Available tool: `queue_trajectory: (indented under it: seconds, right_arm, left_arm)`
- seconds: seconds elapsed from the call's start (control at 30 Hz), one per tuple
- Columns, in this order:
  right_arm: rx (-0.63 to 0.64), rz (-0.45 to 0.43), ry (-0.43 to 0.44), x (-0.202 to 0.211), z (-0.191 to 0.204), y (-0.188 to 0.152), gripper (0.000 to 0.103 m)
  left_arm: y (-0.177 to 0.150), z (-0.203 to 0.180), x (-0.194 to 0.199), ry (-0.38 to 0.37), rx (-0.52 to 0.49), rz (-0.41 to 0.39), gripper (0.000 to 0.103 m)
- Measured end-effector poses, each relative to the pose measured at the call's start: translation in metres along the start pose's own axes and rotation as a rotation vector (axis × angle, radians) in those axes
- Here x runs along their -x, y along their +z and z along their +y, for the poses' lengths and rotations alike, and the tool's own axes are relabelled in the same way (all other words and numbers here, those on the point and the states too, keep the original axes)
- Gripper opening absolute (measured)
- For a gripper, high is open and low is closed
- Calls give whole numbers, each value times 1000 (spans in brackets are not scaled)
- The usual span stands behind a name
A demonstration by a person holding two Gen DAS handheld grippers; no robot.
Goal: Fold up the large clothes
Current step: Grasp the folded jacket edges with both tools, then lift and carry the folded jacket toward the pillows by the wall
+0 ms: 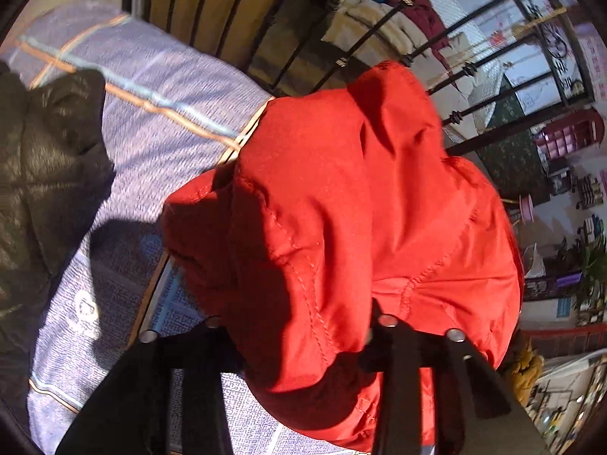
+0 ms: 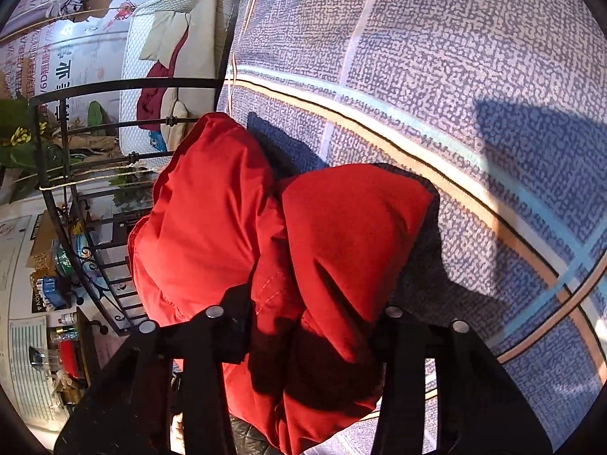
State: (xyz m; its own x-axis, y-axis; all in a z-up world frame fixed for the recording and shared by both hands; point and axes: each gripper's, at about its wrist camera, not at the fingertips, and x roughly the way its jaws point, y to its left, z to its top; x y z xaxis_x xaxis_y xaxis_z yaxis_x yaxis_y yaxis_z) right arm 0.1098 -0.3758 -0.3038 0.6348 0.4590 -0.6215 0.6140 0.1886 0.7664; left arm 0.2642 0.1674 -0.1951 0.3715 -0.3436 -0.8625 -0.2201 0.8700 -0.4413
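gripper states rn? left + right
Left tongs: closed on the red jacket, fabric bunched between the fingers.
Right tongs: closed on the same red jacket, lifted above the bedsheet.

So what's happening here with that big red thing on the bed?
A person is folding clothes with two hand-held grippers. Both the left gripper and the right gripper have a bunched-up red padded jacket between their fingers, lifted over a bed with a blue patterned sheet. A dark quilted jacket lies on the sheet off to one side. The red one is not yet folded flat.
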Motion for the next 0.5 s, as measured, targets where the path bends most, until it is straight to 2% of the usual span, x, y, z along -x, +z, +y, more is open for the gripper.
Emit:
queue_trajectory:
  seconds: [0.07, 0.13, 0.2, 0.37, 0.5]
  right_arm:
    - [19, 2, -21, 4, 8, -4, 36]
    - [48, 8, -33, 7, 18, -11, 35]
    - [74, 18, -36, 12, 24, -19, 34]
    - [66, 47, 5, 14, 35, -38, 32]
    - [146, 111, 71, -11, 82, -57, 31]
  left_arm:
    - [-2, -15, 15, 28, -78, -39, 23]
    - [-2, -41, 37, 57, -186, -101, 20]
    - [0, -61, 58, 40, -245, -153, 18]
    - [7, -101, 131, -11, -348, -292, 14]
    - [5, -100, 205, -42, -374, -429, 13]
